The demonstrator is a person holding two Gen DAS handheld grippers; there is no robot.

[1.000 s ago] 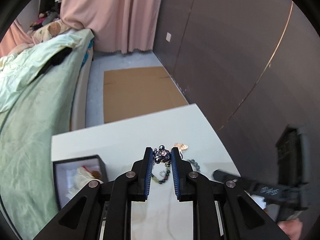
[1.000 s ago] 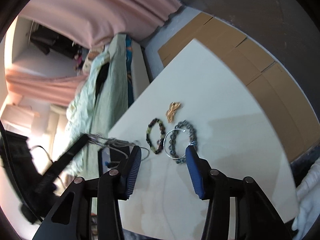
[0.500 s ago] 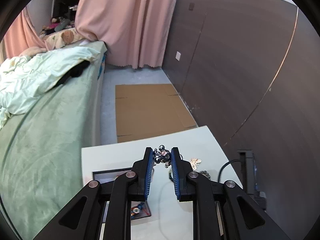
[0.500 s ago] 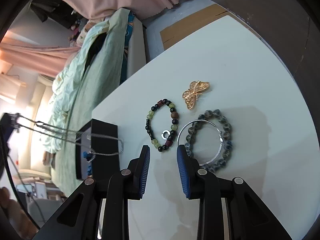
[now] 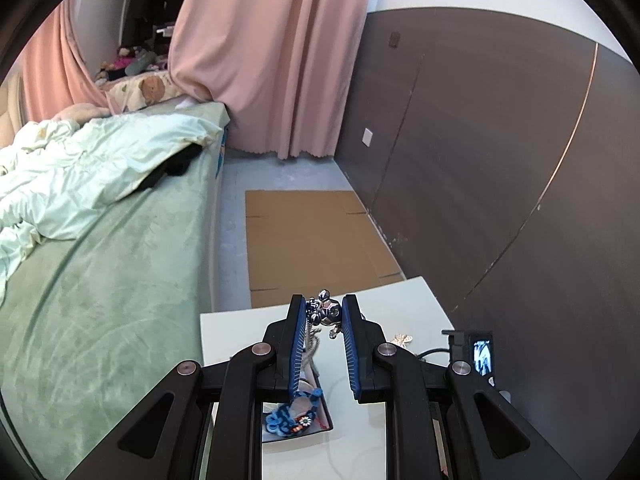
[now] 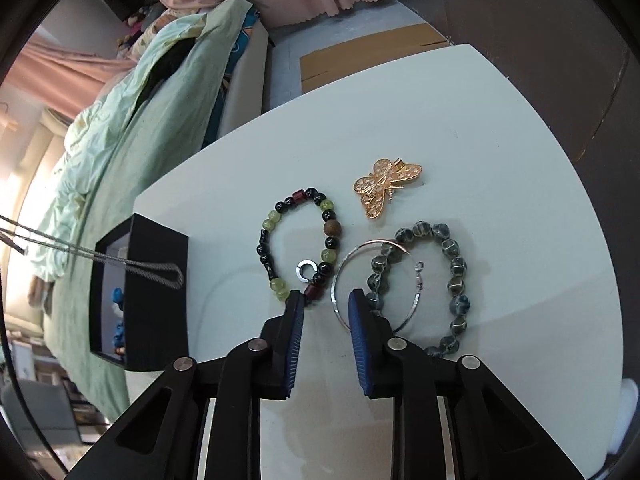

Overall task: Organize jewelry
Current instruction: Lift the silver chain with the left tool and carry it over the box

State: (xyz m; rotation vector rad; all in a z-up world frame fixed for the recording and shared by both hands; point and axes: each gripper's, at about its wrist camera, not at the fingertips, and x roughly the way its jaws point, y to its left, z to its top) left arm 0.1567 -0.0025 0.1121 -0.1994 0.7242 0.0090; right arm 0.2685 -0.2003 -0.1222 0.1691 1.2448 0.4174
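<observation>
My left gripper [image 5: 323, 312] is shut on a silver charm necklace [image 5: 325, 313]; its chain [image 5: 311, 344] hangs down toward the black jewelry box [image 5: 298, 410] below, which holds blue knotted pieces. In the right wrist view the chain loop [image 6: 154, 270] dangles over that box [image 6: 156, 296]. My right gripper [image 6: 322, 300] is open and empty, low over the white table [image 6: 460, 112], its tips beside a silver hoop [image 6: 374, 282]. A green and black bead bracelet [image 6: 300, 244], a small silver ring [image 6: 306, 272], a grey bead bracelet [image 6: 444, 276] and a gold butterfly clip [image 6: 384, 184] lie there.
A bed with green covers [image 5: 100, 260] runs along the table's left side. Flat cardboard [image 5: 312, 240] lies on the floor beyond the table. A dark wall [image 5: 500, 160] is on the right. The butterfly clip also shows in the left wrist view [image 5: 402, 338].
My left gripper has lifted the necklace higher and moved over the box. My right gripper has come down closer to the bracelets and its jaws have narrowed.
</observation>
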